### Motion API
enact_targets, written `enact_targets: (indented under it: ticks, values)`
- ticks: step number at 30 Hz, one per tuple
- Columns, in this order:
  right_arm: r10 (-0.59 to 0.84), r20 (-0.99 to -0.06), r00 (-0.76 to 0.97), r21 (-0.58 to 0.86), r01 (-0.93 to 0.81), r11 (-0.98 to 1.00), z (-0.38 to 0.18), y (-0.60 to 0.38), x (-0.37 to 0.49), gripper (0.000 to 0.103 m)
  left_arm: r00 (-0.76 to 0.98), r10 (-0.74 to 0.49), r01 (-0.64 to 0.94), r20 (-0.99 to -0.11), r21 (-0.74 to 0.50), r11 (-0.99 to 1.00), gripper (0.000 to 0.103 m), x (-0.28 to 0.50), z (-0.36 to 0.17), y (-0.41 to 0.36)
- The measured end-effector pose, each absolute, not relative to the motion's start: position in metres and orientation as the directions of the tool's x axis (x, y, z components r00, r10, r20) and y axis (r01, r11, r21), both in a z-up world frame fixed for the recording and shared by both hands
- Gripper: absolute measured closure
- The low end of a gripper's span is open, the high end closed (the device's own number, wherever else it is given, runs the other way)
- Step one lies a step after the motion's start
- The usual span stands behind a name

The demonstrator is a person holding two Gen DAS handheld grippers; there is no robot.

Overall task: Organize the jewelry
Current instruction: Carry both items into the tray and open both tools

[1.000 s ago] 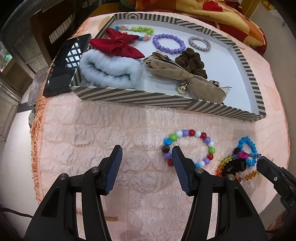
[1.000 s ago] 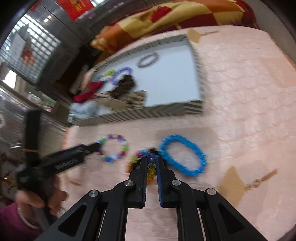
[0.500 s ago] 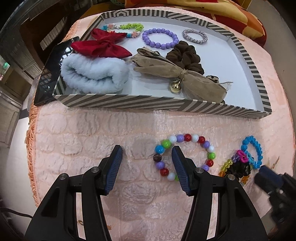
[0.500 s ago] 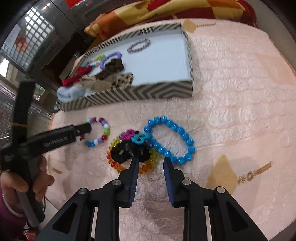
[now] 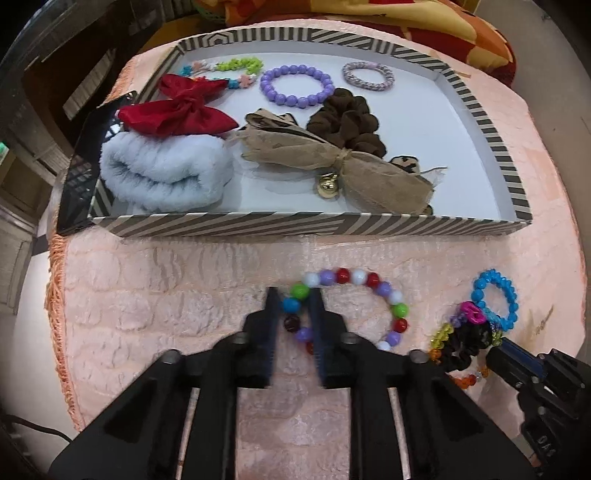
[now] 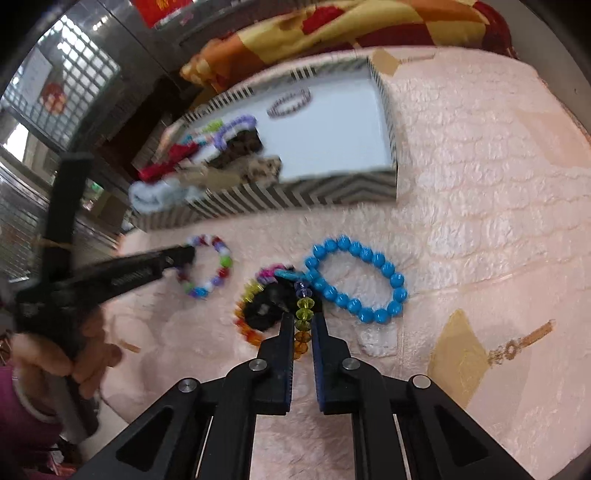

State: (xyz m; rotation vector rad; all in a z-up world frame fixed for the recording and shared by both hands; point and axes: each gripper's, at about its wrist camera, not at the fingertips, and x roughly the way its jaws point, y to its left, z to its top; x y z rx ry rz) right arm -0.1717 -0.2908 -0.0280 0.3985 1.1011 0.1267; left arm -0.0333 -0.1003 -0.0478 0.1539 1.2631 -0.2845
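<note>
My left gripper (image 5: 293, 295) is shut on the multicoloured bead bracelet (image 5: 373, 282), which lies on the pink cloth; the bracelet also shows in the right wrist view (image 6: 218, 266). My right gripper (image 6: 303, 319) is shut on the crystal bead bracelet (image 6: 303, 314), which is tangled with a black scrunchie (image 6: 264, 310). A blue bead bracelet (image 6: 358, 280) lies just right of it. The striped tray (image 5: 295, 221) holds a purple bracelet (image 5: 295, 86), a red bow (image 5: 177, 109), a tan bow (image 5: 332, 162), a brown scrunchie (image 5: 347, 118) and a white fluffy band (image 5: 162, 173).
A black phone (image 5: 79, 177) lies at the tray's left edge. A patterned cushion (image 6: 332, 33) sits behind the tray. The table's fringed edge (image 5: 55, 295) runs down the left.
My left gripper moved forward and closed on the multicoloured bracelet. My right gripper, open half a second ago, closed on the crystal bead bracelet.
</note>
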Motion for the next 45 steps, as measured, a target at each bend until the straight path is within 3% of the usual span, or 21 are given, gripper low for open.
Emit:
enact_targets:
  ticks: [21,45]
  values:
    - [0.360,-0.709,0.606,0.439,-0.021,0.898,0.069,-0.289,-0.172,0.095,0.312,-0.217,0.269,-0.925,-0.133,0.954,0.095,-0.044,0.001,-0.075]
    - [0.319,-0.712,0.626,0.392,-0.022,0.920,0.082,-0.292,-0.119,0.095,0.414,-0.225,0.325,-0.882,-0.088,0.942,0.095,-0.033,0.066,-0.072]
